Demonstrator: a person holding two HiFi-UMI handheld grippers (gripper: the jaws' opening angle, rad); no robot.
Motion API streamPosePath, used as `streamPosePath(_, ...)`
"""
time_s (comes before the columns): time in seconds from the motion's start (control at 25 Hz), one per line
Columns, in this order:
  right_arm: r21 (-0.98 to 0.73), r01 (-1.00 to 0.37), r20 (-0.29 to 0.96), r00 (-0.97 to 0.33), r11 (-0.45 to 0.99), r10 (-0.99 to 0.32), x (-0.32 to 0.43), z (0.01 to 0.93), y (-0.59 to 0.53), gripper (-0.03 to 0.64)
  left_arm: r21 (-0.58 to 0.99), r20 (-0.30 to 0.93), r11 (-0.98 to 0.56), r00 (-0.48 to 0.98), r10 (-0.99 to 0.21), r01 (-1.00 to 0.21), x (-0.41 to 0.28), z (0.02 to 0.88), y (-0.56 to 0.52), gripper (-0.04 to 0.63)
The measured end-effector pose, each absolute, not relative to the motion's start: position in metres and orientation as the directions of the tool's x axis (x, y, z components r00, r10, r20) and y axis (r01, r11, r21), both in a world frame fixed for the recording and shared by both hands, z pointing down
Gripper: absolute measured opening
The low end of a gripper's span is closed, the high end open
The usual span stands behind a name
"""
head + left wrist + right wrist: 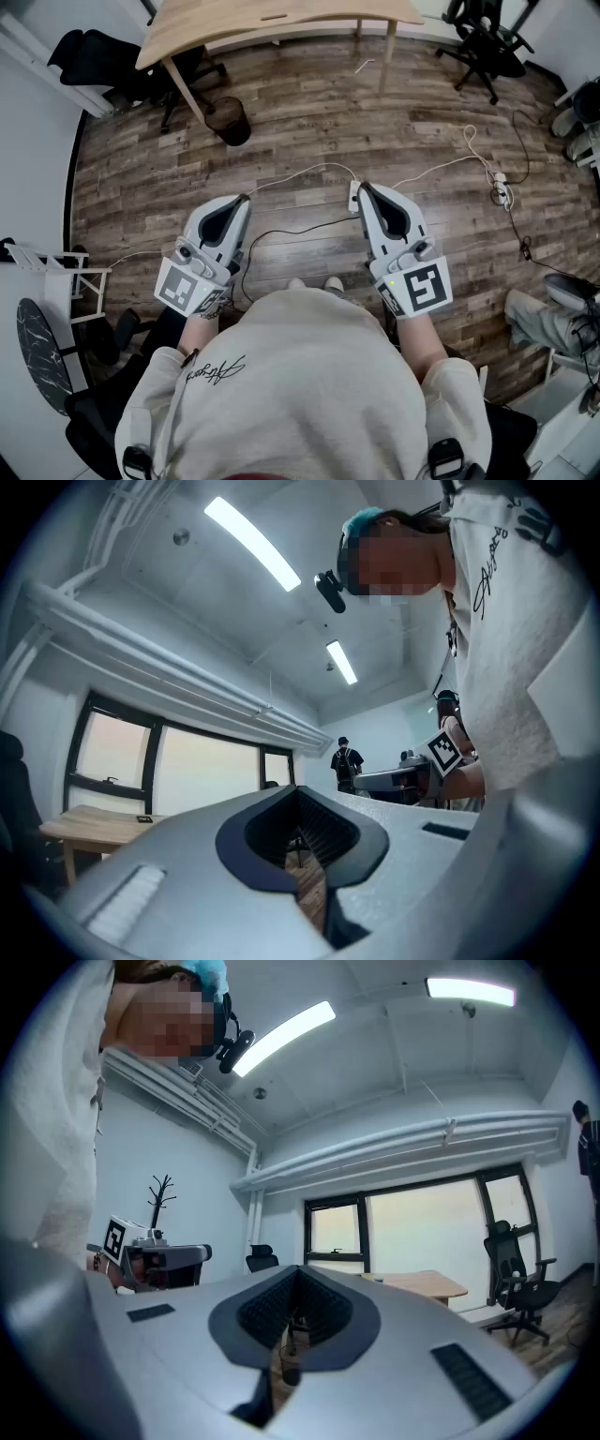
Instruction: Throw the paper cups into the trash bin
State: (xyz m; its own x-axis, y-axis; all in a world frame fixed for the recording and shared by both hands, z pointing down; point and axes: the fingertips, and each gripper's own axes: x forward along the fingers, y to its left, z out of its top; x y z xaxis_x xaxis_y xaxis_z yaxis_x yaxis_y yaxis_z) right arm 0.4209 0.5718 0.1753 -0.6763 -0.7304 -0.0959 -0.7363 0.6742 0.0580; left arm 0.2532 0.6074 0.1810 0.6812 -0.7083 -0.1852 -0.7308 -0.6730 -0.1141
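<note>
No paper cup shows in any view. The trash bin, a dark mesh basket, stands on the wood floor beside the near leg of the wooden table, far ahead of both grippers. In the head view my left gripper and right gripper are held side by side in front of the person's body, pointing forward and roughly level. Both have their jaws together with nothing between them. The left gripper shows only a thin slit of floor. Through the right gripper slit a small dark bin appears.
Black office chairs stand at the back left and back right. White cables and a power strip lie on the floor ahead. A seated person's leg is at the right, a white rack at the left.
</note>
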Motion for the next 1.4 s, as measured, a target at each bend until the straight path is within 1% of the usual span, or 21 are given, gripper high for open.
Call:
streamPosePath(0.4,0.031,-0.729,-0.097,-0.683,0.684,-0.724,0.408,0.176,0.568,0.008,-0.110,-0.203,-0.675,0.681,-0.704,-0.730,0.242,0.178,0.609,0.003)
streamPosePath(0.68,0.080,-0.737,-0.116,-0.675,0.671,-0.728,0.395,0.176,0.573,0.008,-0.117,-0.202,-0.676,0.684,-0.701,-0.728,0.228,0.178,0.610,0.003)
streamPosePath(0.92,0.107,-0.743,-0.097,-0.670,0.661,-0.736,0.373,0.185,0.580,0.008,-0.137,-0.195,-0.671,0.684,-0.703,-0.729,0.206,0.181,0.614,0.003)
streamPosePath(1.04,0.090,-0.750,-0.072,-0.661,0.655,-0.747,0.362,0.194,0.585,0.009,-0.137,-0.189,-0.673,0.686,-0.702,-0.727,0.194,0.184,0.614,0.003)
streamPosePath(1.2,0.066,-0.769,-0.113,-0.639,0.635,-0.761,0.359,0.190,0.585,0.008,-0.117,-0.200,-0.693,0.700,-0.685,-0.711,0.186,0.186,0.617,0.003)
streamPosePath(1.4,0.099,-0.783,-0.106,-0.622,0.614,-0.776,0.361,0.187,0.583,0.009,-0.112,-0.196,-0.702,0.708,-0.678,-0.703,0.185,0.190,0.615,0.003)
